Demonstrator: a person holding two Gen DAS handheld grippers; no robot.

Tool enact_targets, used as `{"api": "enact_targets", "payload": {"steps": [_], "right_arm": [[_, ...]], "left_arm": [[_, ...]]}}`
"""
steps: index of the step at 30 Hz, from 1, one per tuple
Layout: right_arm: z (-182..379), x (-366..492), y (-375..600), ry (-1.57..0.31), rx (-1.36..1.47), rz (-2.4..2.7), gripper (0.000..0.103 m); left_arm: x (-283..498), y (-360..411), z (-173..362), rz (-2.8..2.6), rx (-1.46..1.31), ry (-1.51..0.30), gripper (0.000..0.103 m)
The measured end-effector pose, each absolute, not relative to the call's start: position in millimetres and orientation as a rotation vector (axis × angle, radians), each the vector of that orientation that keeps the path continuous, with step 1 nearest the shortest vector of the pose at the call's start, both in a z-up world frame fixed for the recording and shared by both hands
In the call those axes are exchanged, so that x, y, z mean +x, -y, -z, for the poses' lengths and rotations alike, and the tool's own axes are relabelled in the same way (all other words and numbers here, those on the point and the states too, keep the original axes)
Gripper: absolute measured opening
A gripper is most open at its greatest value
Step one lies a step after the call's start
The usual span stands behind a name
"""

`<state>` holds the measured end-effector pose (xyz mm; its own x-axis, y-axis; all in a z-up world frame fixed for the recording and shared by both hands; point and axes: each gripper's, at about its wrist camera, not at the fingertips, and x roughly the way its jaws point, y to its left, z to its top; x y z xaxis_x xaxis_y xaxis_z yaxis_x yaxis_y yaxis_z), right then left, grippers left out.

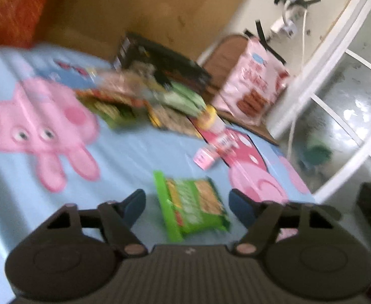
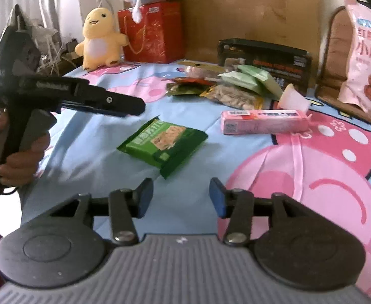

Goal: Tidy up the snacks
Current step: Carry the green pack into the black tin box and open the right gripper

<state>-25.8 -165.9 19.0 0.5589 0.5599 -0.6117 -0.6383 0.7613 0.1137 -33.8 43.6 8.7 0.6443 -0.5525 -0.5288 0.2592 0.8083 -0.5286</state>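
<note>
A green cracker packet (image 1: 193,202) (image 2: 163,143) lies flat on the blue cartoon-print cloth (image 2: 84,152). My left gripper (image 1: 188,206) is open, and in its blurred view the packet lies between and beyond its fingers, untouched. The right wrist view shows that left gripper (image 2: 137,107) held in a hand (image 2: 20,162) above the cloth, left of the packet. My right gripper (image 2: 181,197) is open and empty, just short of the packet. A pink carton (image 2: 264,124) (image 1: 210,149) lies to the right. A pile of snack packets (image 2: 226,86) (image 1: 139,98) sits farther back.
A black box (image 2: 264,60) stands behind the pile, a jelly cup (image 2: 293,98) beside it. A big pink snack bag (image 2: 368,63) (image 1: 253,86) leans at the right. A yellow plush (image 2: 100,38), a red gift bag (image 2: 152,30) and cardboard (image 2: 248,7) line the back.
</note>
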Motion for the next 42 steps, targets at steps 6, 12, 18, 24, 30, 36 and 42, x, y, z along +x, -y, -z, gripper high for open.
{"api": "enact_targets", "payload": {"steps": [6, 12, 18, 24, 30, 36, 42], "right_arm": [[-8.7, -19.7, 148.5, -0.614, -0.202, -0.774, 0.044], [-37.6, 4.6, 152.5, -0.517, -0.156, -0.744, 0.037], [-84.1, 65.0, 162.8, -0.396, -0.101, -0.675, 0.037], [-97.0, 153.6, 161.7, -0.390, -0.089, -0.606, 0.037], [-69.9, 212.6, 151.2, -0.449, -0.100, -0.552, 0.038], [-72.2, 224.4, 187.0, -0.419, 0.051, -0.515, 0.046], [-57.6, 240.8, 253.4, -0.524, 0.356, -0.402, 0.051]], "left_arm": [[-22.4, -24.7, -9.3, 0.457, -0.398, -0.803, 0.050], [6.6, -24.8, -59.2, 0.457, -0.348, -0.710, 0.050], [85.9, -14.1, -111.2, 0.438, -0.310, -0.612, 0.050], [178.0, -5.0, -113.5, 0.382, -0.314, -0.629, 0.050], [232.4, -1.3, -81.1, 0.314, -0.330, -0.673, 0.056], [218.3, -36.7, -74.8, 0.208, -0.352, -0.567, 0.072], [233.3, -62.2, -46.6, 0.191, -0.466, -0.690, 0.065]]}}
